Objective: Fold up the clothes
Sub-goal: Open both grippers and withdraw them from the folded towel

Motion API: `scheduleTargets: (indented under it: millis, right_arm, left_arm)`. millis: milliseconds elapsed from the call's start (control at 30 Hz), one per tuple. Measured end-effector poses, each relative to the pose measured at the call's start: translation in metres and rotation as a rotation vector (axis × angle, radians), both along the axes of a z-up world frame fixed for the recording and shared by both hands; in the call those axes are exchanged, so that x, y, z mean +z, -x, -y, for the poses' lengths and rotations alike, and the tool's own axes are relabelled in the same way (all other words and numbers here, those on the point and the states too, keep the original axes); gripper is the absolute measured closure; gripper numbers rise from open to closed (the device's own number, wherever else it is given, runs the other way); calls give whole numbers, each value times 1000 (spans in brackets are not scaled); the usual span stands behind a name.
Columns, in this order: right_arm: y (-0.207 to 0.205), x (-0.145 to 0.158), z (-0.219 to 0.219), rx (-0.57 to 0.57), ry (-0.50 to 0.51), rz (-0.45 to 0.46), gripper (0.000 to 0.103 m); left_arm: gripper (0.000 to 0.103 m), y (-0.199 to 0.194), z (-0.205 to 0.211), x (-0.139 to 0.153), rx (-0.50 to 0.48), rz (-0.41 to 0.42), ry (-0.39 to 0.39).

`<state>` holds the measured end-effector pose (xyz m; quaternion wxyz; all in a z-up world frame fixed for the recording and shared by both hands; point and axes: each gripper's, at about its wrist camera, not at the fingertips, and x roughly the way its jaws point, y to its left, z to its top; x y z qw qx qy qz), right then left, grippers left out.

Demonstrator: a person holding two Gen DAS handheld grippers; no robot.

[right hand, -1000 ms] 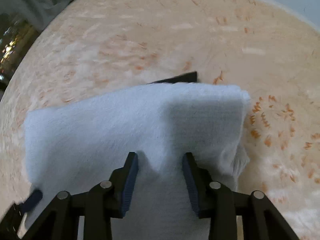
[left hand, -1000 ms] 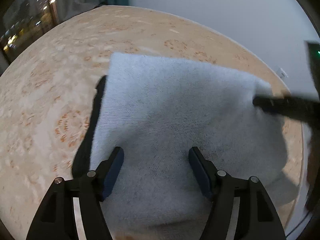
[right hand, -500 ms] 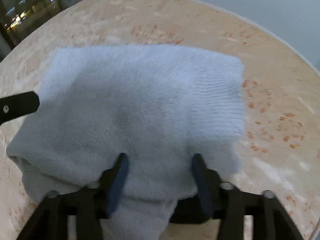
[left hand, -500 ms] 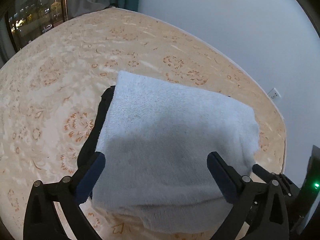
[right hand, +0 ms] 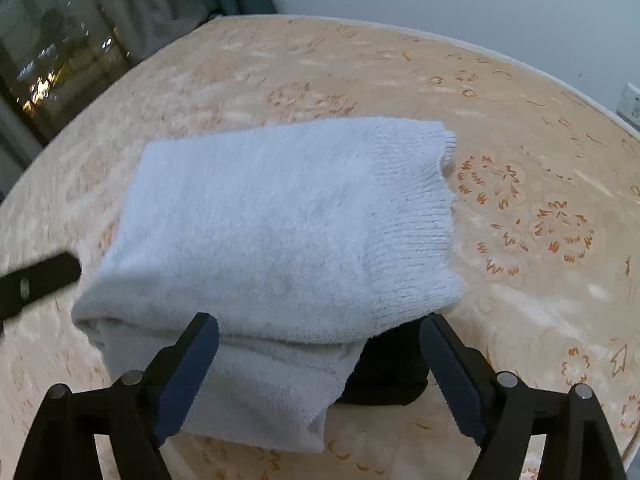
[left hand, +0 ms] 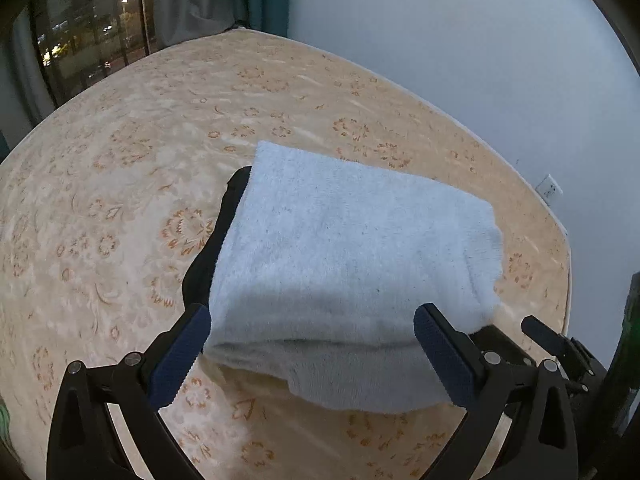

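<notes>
While a pale blue fluffy sweater (left hand: 344,264) lies folded into a thick rectangle on a beige flowered bedspread (left hand: 120,208), two hand-held tongs point at it from the near edge of the bed. The left gripper (left hand: 312,344) has its blue-padded jaws spread wide, one on each side of the folded bundle's near edge, clamping nothing. The right gripper (right hand: 320,354) is spread just as wide over the same edge and also grips nothing. With both tongs apart and the bundle resting on its own, this fold looks finished and let go, and the tools seem placed for release, not for a fresh grasp.

A black garment (left hand: 216,252) lies underneath the sweater. The left wrist view shows it as a dark strip running along the bundle's left side, and also shows part of the right tool low at the frame's right. The right wrist view shows the black cloth (right hand: 384,368) only at the near right corner, reveals the ribbed hem on the sweater's right edge and the stacked layers at the front, and catches one dark finger (right hand: 40,280) of the left tool at far left
</notes>
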<state>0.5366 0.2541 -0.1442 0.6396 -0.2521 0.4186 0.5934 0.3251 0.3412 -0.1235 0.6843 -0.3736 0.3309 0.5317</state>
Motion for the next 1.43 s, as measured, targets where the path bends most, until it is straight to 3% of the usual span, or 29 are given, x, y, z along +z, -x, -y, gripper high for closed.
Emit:
scheduleTargets:
  millis: [100,267,400,767,1433]
  right_arm:
    - [-1,4,7,-27,-6,-6,16]
    - [6,5,26,-55,-32,27,16]
    - [17,3,41,-37,-30,36,15]
    - [18,15,81,-60,-42,44,15]
    - [24,18,103,-95,-45,42,15]
  left_arm:
    - [0,2,13,4,31,44,-9]
    - [0,18,47,14,52,39,-41]
    - [0,13,60,16,12,8,-82]
    - [0,11,98,27,-34,26,-78]
    - [0,30,111,32,0,41,-105]
